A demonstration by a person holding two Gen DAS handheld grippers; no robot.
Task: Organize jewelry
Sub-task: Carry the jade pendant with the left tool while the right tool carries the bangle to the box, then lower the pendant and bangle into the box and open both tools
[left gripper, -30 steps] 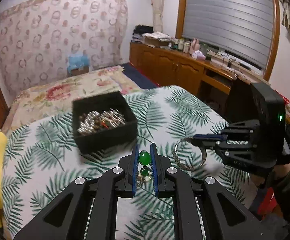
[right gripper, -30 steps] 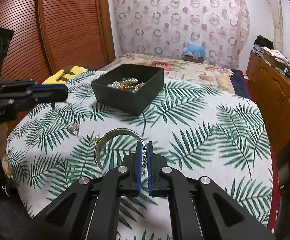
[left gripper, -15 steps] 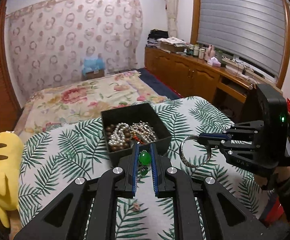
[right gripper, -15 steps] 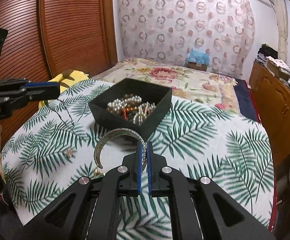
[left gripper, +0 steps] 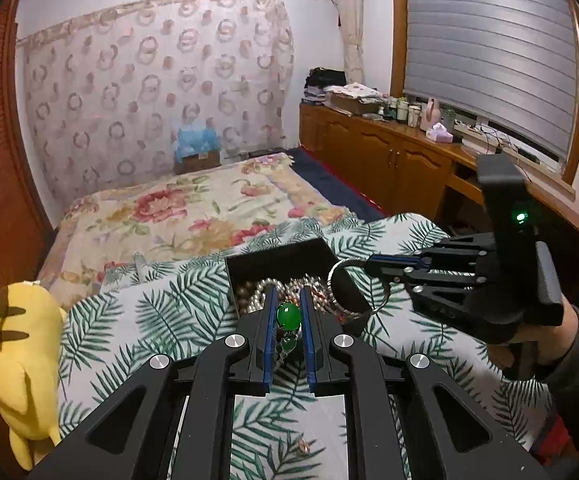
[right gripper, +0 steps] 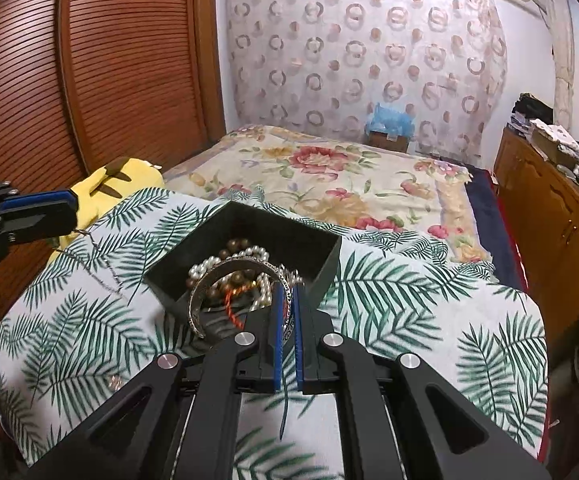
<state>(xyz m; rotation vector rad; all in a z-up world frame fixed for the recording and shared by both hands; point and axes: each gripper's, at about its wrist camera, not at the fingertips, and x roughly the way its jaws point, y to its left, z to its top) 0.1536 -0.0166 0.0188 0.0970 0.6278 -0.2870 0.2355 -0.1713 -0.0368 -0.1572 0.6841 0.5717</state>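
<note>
Jewelry held by both grippers, now brought to the box.

Left gripper [left gripper: 287, 320] grasps a green pendant [left gripper: 288, 316]; right gripper [right gripper: 287, 304] is clenched on a silver bangle [right gripper: 209, 288]. Since a second ago both have advanced from mid-table to the near edge of the black box [right gripper: 321, 248], over the beads [right gripper: 225, 264]. Judgement: release is next; one small piece [left gripper: 303, 446] remains on the leaf-print cloth [right gripper: 409, 300].

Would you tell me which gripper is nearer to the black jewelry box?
Right. The right gripper holds the silver bangle over the black jewelry box, at its near edge; the left gripper, clamping the green pendant, hangs just short of it.
</note>
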